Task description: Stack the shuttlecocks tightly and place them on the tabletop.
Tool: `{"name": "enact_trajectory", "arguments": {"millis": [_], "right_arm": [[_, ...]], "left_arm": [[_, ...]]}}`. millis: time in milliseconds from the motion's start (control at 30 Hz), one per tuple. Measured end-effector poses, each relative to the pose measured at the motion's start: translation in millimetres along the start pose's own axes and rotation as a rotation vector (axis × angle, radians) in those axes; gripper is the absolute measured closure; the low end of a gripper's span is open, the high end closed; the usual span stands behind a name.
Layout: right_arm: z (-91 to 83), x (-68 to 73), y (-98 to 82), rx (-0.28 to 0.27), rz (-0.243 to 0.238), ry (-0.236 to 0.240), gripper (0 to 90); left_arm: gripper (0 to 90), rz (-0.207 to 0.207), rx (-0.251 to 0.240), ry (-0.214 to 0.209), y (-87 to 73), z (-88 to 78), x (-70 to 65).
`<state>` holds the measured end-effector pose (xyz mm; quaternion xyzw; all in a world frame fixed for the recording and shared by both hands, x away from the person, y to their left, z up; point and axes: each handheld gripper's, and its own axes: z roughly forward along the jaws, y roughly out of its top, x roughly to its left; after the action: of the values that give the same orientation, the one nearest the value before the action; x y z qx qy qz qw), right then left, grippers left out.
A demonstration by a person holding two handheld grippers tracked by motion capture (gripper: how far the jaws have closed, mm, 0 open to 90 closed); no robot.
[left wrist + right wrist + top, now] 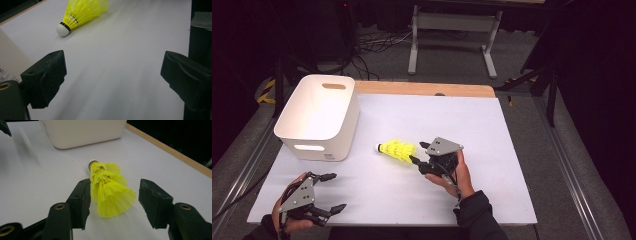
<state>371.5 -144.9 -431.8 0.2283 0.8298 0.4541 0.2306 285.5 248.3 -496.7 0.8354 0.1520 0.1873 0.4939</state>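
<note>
1. Two nested yellow shuttlecocks (397,150) are lying mid-table on the white mat (492,150), right of the white bin (319,117).
2. Right gripper (113,195) is straddling the skirts, jaws parted, gripping nothing; closing off-centre risks crushing mesh or rolling them away.
3. Left gripper (112,75) is hanging open and empty, well apart.

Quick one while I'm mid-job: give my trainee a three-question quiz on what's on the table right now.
1. True or false: the yellow shuttlecocks stand upright inside the white bin.
2. Which gripper has them between its jaws?
A. left gripper
B. right gripper
3. Which way does the stack's white cork tip point in the high view?

Key
1. False: they lie on their side on the white table.
2. B; its jaws stand open, one at the skirt, the other clear.
3. Toward the bin.
</note>
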Motion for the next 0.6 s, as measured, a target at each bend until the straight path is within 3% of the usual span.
{"name": "enact_trajectory", "arguments": {"millis": [267,600], "right_arm": [[-20.3,4.7,7.7,-0.039,-0.031,-0.027,40.1],[-36.2,6.3,7.3,-0.044,-0.058,-0.075,34.4]], "left_arm": [[7.2,-0.002,-0.002,0.001,0.1,0.2,-0.7],[7.3,-0.007,-0.003,-0.003,0.1,0.9,-0.3]]}}
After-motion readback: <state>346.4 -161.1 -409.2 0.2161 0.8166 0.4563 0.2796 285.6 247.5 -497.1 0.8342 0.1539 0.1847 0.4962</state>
